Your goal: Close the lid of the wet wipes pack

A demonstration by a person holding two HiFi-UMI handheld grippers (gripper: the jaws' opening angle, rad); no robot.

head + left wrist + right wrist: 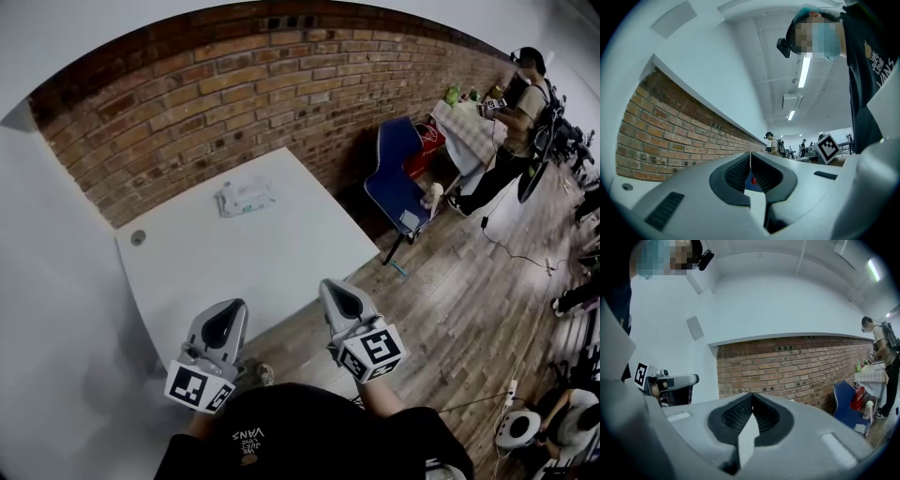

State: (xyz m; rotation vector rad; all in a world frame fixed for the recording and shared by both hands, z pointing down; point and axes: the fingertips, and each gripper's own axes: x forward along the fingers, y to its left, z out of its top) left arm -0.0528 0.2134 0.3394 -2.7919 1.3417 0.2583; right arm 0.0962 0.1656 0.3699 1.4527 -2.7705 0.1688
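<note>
The wet wipes pack (pixel 245 198), white and pale green, lies flat near the far edge of the white table (pixel 281 258), close to the brick wall. Both grippers hover well short of it, at the table's near edge. My left gripper (pixel 231 307) is shut with nothing between its jaws, and it sits over the table's near left corner. My right gripper (pixel 331 287) is shut and empty too, just off the near right edge over the floor. In the left gripper view the jaws (pixel 750 154) meet in a thin line; the right gripper view shows its jaws (pixel 752 395) likewise closed. Neither gripper view shows the pack.
A round hole (pixel 138 237) marks the table's far left corner. A blue chair (pixel 398 178) stands right of the table by the brick wall (pixel 234 84). A person (pixel 514 131) stands at a cluttered table far right. Cables cross the wooden floor (pixel 469 300).
</note>
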